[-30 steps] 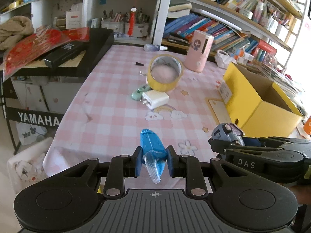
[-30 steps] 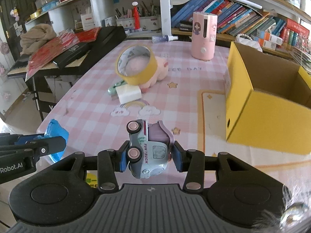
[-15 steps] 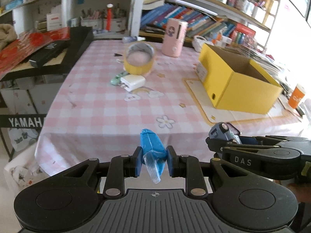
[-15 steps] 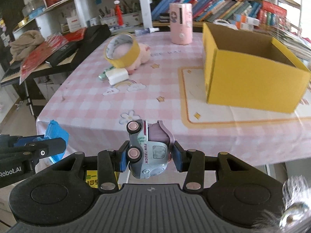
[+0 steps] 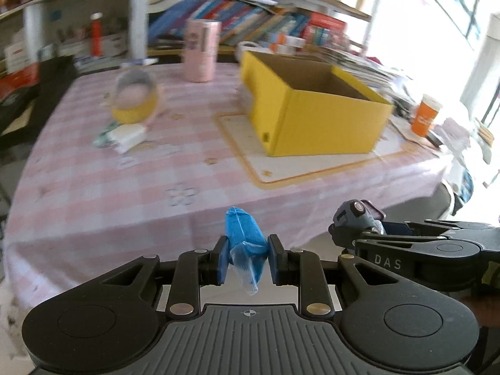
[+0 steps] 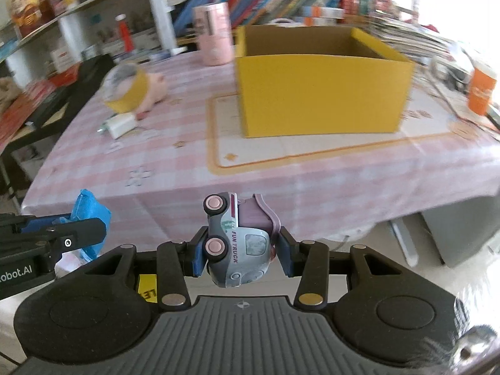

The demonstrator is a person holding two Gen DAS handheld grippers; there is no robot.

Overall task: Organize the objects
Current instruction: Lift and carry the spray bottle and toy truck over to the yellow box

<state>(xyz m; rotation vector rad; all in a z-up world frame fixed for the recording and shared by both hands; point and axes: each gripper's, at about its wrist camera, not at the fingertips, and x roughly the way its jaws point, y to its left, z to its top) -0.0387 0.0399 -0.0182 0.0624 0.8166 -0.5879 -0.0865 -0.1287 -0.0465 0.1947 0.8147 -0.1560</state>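
My left gripper [image 5: 245,259] is shut on a blue plastic packet [image 5: 245,240], held off the table's near edge. My right gripper [image 6: 239,254] is shut on a grey-and-purple toy truck [image 6: 239,243]. The truck also shows in the left wrist view [image 5: 356,218], and the packet in the right wrist view [image 6: 89,215]. An open yellow cardboard box [image 5: 312,109] [image 6: 318,90] stands on the pink checked tablecloth [image 5: 175,162]. Further left lie a yellow tape roll [image 5: 134,97] [image 6: 125,90], a white charger [image 5: 128,132] [image 6: 120,125] and a pink plush pig [image 6: 153,87].
A pink cylinder [image 5: 201,51] stands behind the box. An orange cup [image 5: 425,114] [image 6: 481,90] stands at the table's right end. Bookshelves [image 5: 250,22] fill the back. A black keyboard [image 6: 47,106] sits to the left of the table. Both views are motion-blurred.
Both grippers have pulled back from the table and swung right, each keeping its object. The yellow box now sits near the centre of both views and the table edge lies ahead.
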